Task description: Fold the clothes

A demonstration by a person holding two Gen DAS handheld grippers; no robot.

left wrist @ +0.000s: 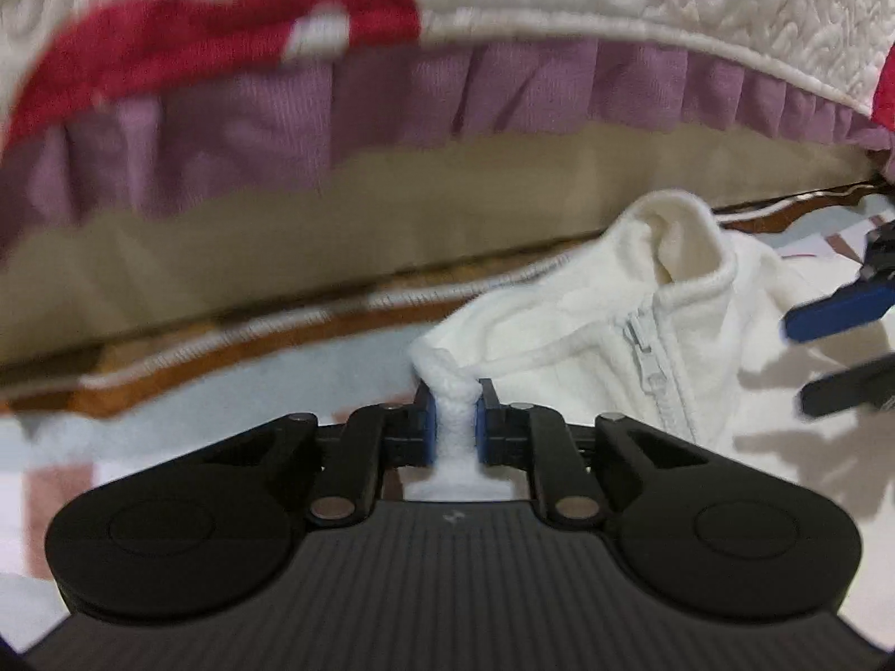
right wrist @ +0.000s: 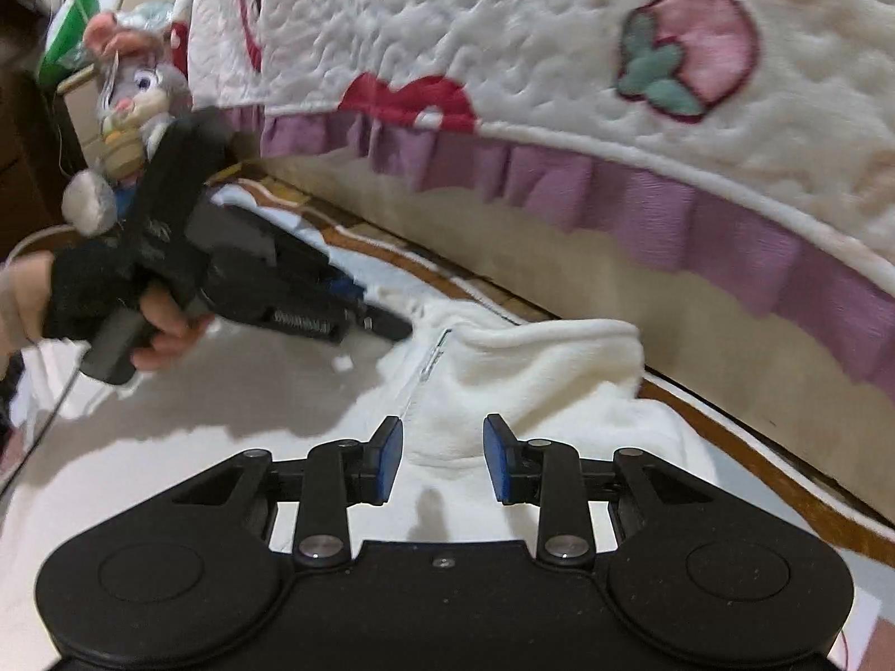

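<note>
**Soft fleece, pinched at one edge**

The white zip-front fleece jacket [left wrist: 587,302] lies on the pale floor mat [left wrist: 279,369] beside the bed's edge. The left gripper [left wrist: 454,419] clamps a bunched edge; the right gripper [right wrist: 442,456] hovers parted above it. It looks light and limp, so take hems and shoulder seams.
</note>
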